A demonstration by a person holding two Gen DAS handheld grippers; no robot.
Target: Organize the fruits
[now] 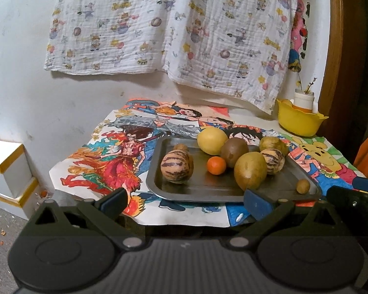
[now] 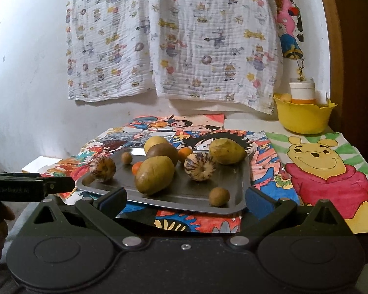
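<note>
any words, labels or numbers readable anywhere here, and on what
Left gripper, seen side-on in the right wrist view: faint grey lettering on its black body, too blurred to read.
Hanging cloth: yellow banner marks in the print, too small to read.
Drawings under the tray: no legible words.

This is a home, likely a lived-in family room. A crinkled cloth printed with cartoon animals point(image 1: 169, 31) hangs on the plain white wall. The bench is covered with hand-coloured cartoon drawings point(image 1: 115, 156), among them a yellow bear in a red shirt point(image 2: 323, 169). A metal baking tray point(image 1: 208, 188) of mixed fruit sits on them, and a yellow plastic bowl point(image 2: 304, 117) stands in the corner by what may be a wooden door frame point(image 2: 343, 49). White boxes with yellow tape point(image 1: 7, 171) are stacked on the floor.
</note>
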